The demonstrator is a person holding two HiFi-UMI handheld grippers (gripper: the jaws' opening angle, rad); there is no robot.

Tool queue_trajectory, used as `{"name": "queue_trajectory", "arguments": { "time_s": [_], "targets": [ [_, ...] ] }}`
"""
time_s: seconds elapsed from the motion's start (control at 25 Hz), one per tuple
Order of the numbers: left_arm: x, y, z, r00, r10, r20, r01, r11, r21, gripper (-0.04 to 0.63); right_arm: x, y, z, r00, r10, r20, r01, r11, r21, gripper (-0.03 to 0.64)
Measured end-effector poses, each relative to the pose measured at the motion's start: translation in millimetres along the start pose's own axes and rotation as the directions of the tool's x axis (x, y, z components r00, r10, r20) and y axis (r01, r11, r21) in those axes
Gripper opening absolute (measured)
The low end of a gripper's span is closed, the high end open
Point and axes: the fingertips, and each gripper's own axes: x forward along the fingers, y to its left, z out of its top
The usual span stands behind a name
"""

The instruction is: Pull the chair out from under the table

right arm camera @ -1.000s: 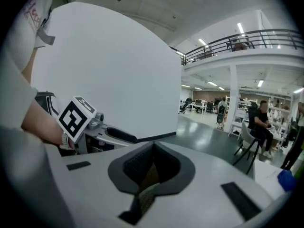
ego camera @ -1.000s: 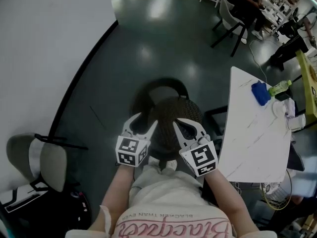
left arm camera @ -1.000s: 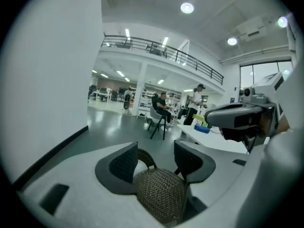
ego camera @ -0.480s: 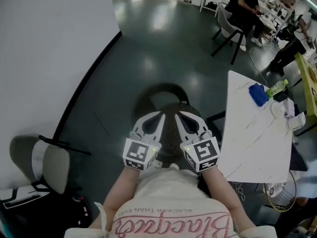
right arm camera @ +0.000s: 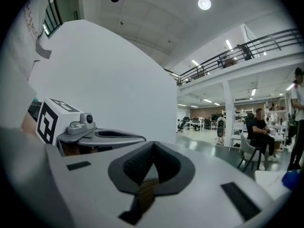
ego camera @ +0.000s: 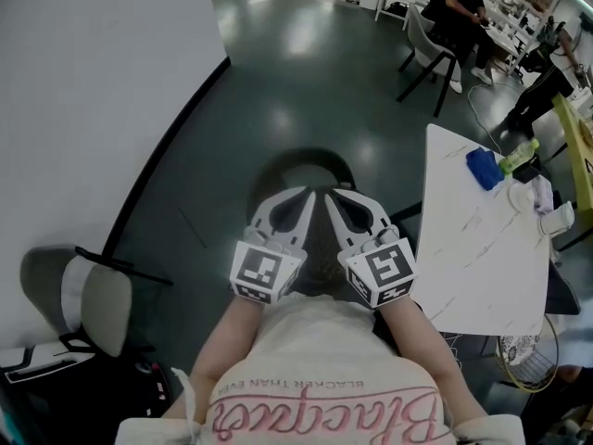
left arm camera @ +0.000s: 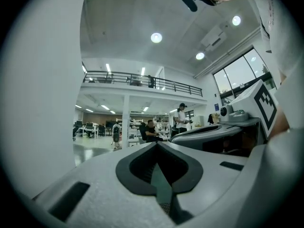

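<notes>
item 1, your left gripper [ego camera: 307,196]: the jaws are closed tip to tip with nothing between them. it is held about level, left of the table [ego camera: 482,281], and is the farther of your two grippers from it.

item 2, your right gripper [ego camera: 331,196]: the jaws are likewise pressed together and empty. it lies between your left gripper and the table's left edge, its tips just beside the left gripper's tips.

item 3, chair [ego camera: 301,163]: dark, with a woven seat and a curved back. it stands just beside the table's long left edge, its back on the side away from you. in the head view both your grippers lie over the seat with their tips toward the back, and the seat shows between and below them. you cannot tell whether either gripper touches the chair; neither one grips it.

item 4, table: white marbled top, right of the chair. a blue object [ego camera: 484,168] and a green bottle [ego camera: 519,158] lie at its far end.

item 5, second chair [ego camera: 88,299]: grey, well apart from the table, beyond your left gripper, by the white wall [ego camera: 93,82].

item 6, seated person [ego camera: 459,3]: past the table's far end, well apart from it, across the dark glossy floor [ego camera: 306,72].
</notes>
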Motion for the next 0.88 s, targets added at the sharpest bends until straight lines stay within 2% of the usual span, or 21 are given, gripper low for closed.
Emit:
{"name": "queue_trajectory", "arguments": {
  "time_s": [0.88],
  "targets": [
    [12, -11, 0, 1.0, -0.01, -0.013, 0.01, 1.0, -0.001, 0.005, -8, -10, -8, 1.0, 0.001, -0.021, -0.001, 1.0, 0.007, 0.002]
  ]
}}
